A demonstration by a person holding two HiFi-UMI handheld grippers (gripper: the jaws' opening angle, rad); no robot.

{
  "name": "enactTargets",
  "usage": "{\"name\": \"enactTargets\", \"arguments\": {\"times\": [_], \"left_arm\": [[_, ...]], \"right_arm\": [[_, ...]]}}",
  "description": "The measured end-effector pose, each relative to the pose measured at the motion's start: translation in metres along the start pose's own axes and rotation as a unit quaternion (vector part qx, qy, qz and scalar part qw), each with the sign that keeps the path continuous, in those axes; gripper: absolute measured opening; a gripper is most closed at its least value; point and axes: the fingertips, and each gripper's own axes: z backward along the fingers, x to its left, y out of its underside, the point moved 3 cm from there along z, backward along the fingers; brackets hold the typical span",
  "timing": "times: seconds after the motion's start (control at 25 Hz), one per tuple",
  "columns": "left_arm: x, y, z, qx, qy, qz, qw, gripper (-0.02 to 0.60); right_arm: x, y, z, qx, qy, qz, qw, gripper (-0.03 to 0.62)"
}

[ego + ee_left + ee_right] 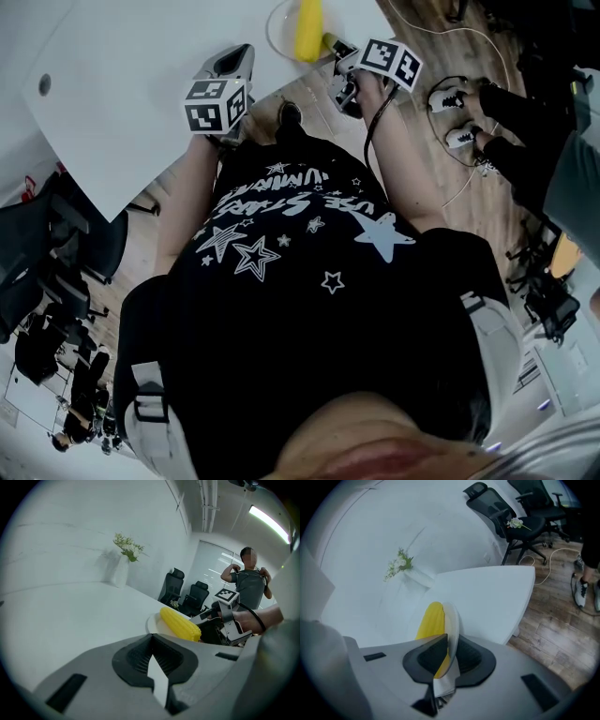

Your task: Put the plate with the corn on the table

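A yellow corn cob [307,28] lies on a white plate [279,26] at the near edge of the white table [141,66]. My right gripper [345,67] is shut on the plate's rim; in the right gripper view the plate [453,620] runs edge-on between the pads, with the corn [430,620] to its left. The right gripper [449,641] is rolled, so the table [487,597] looks tilted. My left gripper [230,61] hovers over the table left of the plate, shut on nothing [151,637]. From there the corn [180,623] and plate [152,626] show ahead.
A white vase of flowers [123,562] stands far back on the table. Black office chairs [497,508] stand on the wood floor beyond the table's end. Another person [248,581] stands to the right, their shoes [459,117] near a cable on the floor.
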Motion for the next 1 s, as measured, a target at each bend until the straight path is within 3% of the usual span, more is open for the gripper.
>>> {"name": "enactTargets", "arguments": {"times": [0.28,0.56,0.76,1.0], "left_arm": [[0.004,0.003,0.011,-0.005,-0.010,0.002,0.9999,0.005],[0.004,0.008,0.018,-0.004,-0.018,0.005,0.9998,0.005],[0.005,0.009,0.019,-0.002,-0.020,0.005,0.9998,0.005],[0.005,0.010,0.017,0.000,-0.017,0.005,0.9998,0.005]], "right_arm": [[0.001,-0.003,0.000,-0.012,0.045,0.063,0.997,0.063],[-0.001,-0.007,0.011,-0.027,0.117,0.143,0.982,0.120],[-0.009,-0.016,0.012,-0.038,0.190,0.228,0.954,0.103],[-0.008,-0.017,0.012,-0.031,0.174,0.227,0.958,0.101]]}}
